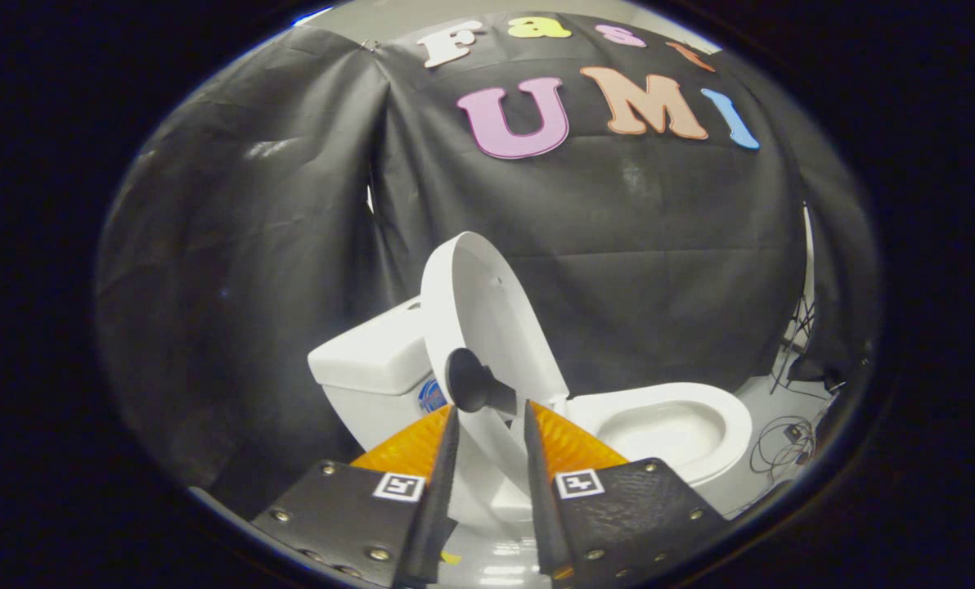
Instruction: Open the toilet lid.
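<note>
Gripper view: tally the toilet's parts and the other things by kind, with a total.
Toilet lid, raised: 1
Black knob on lid: 1
Toilet tank: 1
Toilet seat: 1
Cable tangle on floor: 1
Tool, fingers apart around lid edge: 1
Total: 6

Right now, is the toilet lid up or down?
Up. The toilet lid stands raised near the tank, baring the bowl; the gripper straddles its edge.

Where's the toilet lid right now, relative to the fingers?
In the gripper view the toilet lid stands raised, nearly upright, just ahead of the gripper, between the tank and the seat; its black knob sits at the fingertips.
</note>
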